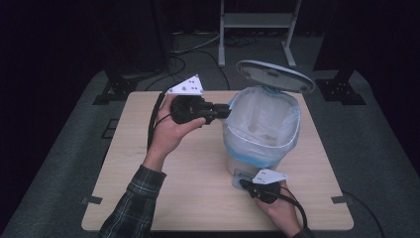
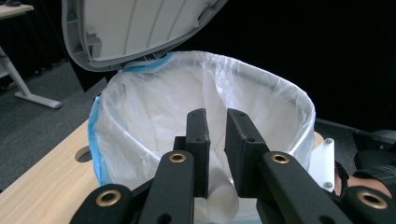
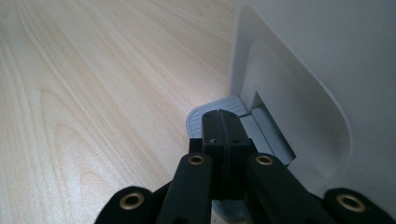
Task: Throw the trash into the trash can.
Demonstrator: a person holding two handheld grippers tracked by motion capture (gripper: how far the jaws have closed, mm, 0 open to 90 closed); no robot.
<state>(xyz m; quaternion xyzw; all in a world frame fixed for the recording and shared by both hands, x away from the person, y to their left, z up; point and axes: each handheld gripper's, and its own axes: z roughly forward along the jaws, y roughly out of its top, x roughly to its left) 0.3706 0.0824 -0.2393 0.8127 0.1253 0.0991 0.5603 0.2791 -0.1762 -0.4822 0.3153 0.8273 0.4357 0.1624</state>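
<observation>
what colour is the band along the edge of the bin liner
Light blue; the rest of the thin plastic bin liner is translucent white. The left gripper view shows it best.

The table point(image 1: 198, 163) is pale wood-grain, smooth and matt, with a soft sheen in the right gripper view. The bin point(image 3: 327, 70) looks like matt white plastic; its pedal point(image 3: 205, 119) is grey ribbed plastic, and the lid point(image 2: 140, 28) is grey plastic, moulded with ridges underneath. The liner point(image 2: 154, 107) is thin translucent film, crinkled and slightly glossy, with a blue edge. A smooth white paper-like roll point(image 2: 222, 198) sits between the left gripper point(image 2: 217, 140) jaws, which are matt black plastic with brass-coloured rivets. The sleeve point(image 1: 131, 208) is plaid cloth. The floor point(image 1: 59, 148) is grey carpet.
</observation>
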